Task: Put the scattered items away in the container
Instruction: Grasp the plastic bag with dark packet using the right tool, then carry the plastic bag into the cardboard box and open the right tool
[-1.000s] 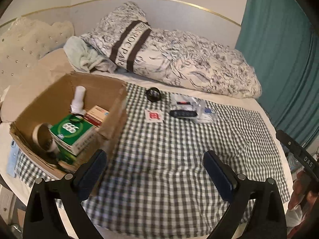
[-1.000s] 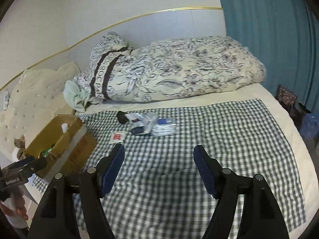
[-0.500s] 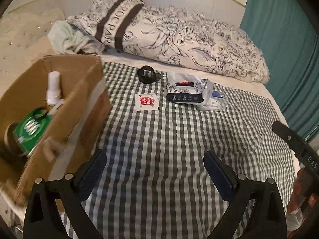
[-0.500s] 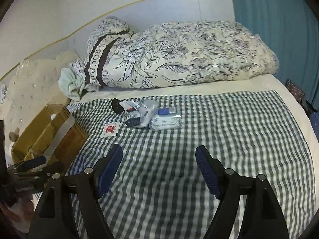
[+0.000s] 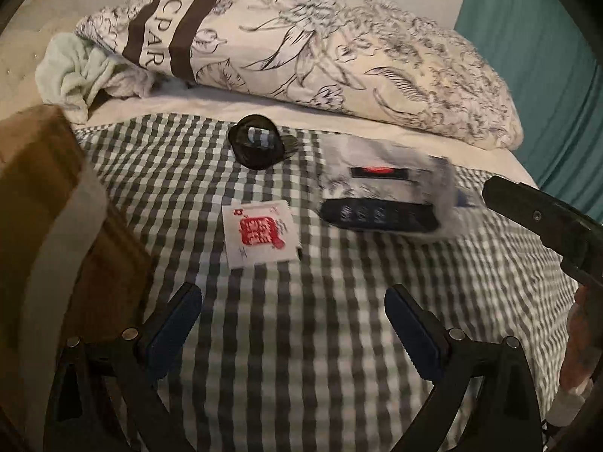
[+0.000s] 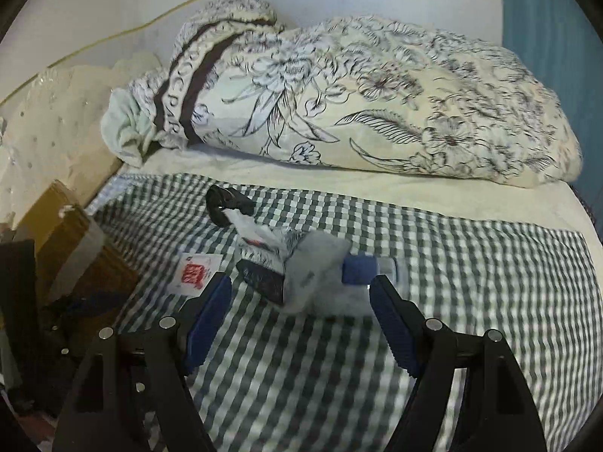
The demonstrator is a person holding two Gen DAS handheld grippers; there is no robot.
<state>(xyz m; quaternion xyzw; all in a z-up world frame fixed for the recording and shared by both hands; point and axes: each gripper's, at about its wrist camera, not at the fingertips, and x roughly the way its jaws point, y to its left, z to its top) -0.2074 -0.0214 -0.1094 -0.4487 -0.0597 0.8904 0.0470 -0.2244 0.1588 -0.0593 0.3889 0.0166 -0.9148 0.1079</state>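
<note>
On the checked cloth lie a white packet with a red stamp [image 5: 258, 236], a black ring-shaped item [image 5: 256, 146], a black remote [image 5: 378, 216] and a clear plastic bag [image 5: 384, 175]. My left gripper [image 5: 292, 318] is open and empty, just short of the packet. My right gripper [image 6: 299, 299] is open and empty, its fingers either side of the bag [image 6: 316, 267], close to the remote [image 6: 262, 280] and a blue-capped tube [image 6: 367, 265]. The packet [image 6: 194, 273] lies to their left. The cardboard box [image 5: 45, 233] stands at the left.
A flowered duvet roll [image 6: 339, 90] and a pale green towel [image 5: 75, 71] lie behind the items. A teal curtain [image 5: 539, 60] hangs at the right. The other gripper's arm [image 5: 542, 218] shows at the left wrist view's right edge. The box [image 6: 71, 248] is at left.
Both grippers have moved forward and down toward the items, which now look much larger. The inside of the box has slid out of the left wrist view.
</note>
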